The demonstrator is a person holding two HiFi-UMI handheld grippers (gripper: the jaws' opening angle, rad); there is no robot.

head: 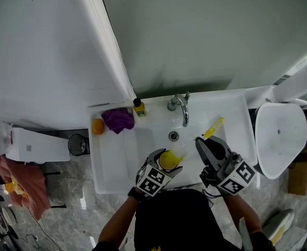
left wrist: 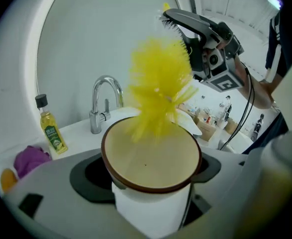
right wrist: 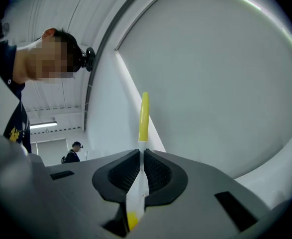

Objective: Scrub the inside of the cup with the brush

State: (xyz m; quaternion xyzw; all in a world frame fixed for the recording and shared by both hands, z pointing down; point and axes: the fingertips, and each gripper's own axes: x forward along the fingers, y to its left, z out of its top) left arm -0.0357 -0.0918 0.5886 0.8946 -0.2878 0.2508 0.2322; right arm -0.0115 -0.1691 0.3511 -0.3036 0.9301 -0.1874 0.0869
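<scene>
Careful: your left gripper (head: 167, 162) clamps the cup (left wrist: 150, 158), your right gripper (right wrist: 142, 171) pinches the brush (right wrist: 143, 117) by its thin handle; bristles catching the rim could twist it loose.

Motion-blurred: brush (left wrist: 158, 88) bristles, 12 o'clock of cup (left wrist: 150, 158) rim. Cut off, 6 o'clock frame edge: cup base. Too small to read: bottle (left wrist: 51, 132) label. Hidden between right gripper (right wrist: 142, 156) jaws: handle lower end.
</scene>
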